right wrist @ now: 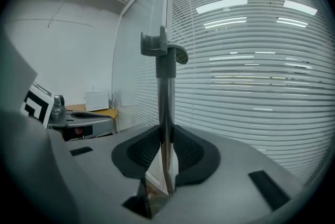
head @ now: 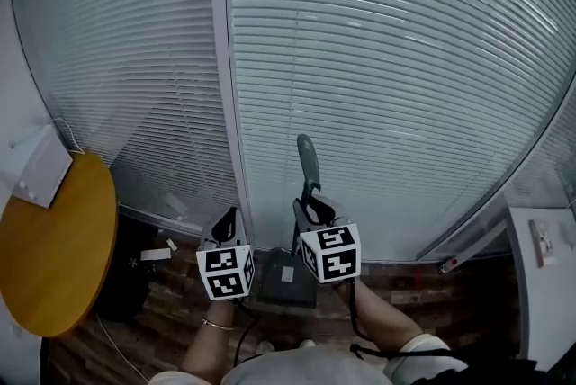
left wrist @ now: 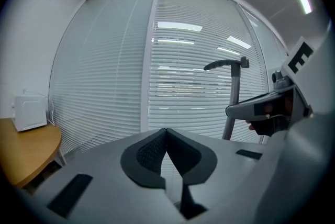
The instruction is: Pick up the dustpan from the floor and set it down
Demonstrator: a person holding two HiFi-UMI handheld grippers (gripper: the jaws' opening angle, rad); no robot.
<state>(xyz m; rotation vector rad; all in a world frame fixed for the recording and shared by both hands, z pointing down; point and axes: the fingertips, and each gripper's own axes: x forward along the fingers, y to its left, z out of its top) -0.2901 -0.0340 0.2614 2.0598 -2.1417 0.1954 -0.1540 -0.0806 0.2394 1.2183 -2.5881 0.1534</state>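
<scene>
Presently the right gripper (right wrist: 166,152) is clamped on the upright pole of the dustpan (head: 288,280), its pan hanging over the brick floor (head: 432,302). The left gripper (left wrist: 166,136) is closed and empty. Risks: the smooth pole sliding through the pads, or the pan swinging into the blinds (head: 387,104)

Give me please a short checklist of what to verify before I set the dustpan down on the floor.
1. Grip: the right gripper is shut on the dustpan handle: ok.
2. Pose: the handle stands upright in that grip: ok.
3. Free hand: the left gripper is shut with nothing in it: ok.
4. Height: the pan hangs clear of the floor: cannot tell.
5. Space: the round table is well to the left of the pan: ok.
</scene>
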